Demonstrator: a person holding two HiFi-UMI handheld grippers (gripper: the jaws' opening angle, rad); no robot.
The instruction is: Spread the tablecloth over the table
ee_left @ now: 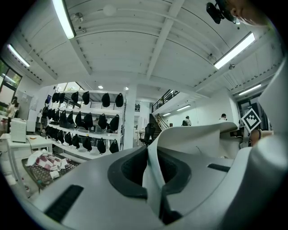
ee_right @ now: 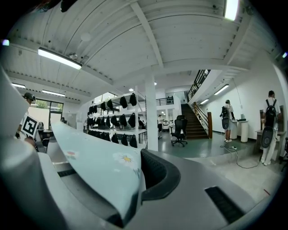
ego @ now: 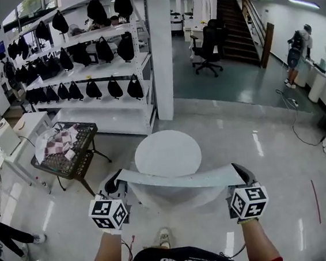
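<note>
Open lab hall, white shelving of black bags, office chair, staircase

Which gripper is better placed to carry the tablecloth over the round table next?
Neither clearly: left gripper and right gripper each pinch an end of the tablecloth, stretched before the round table. The left looks slightly nearer it, so marginally left.

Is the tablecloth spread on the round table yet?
Not yet. The tablecloth is held up, stretched between the left gripper and right gripper, and the round table top is bare.
</note>
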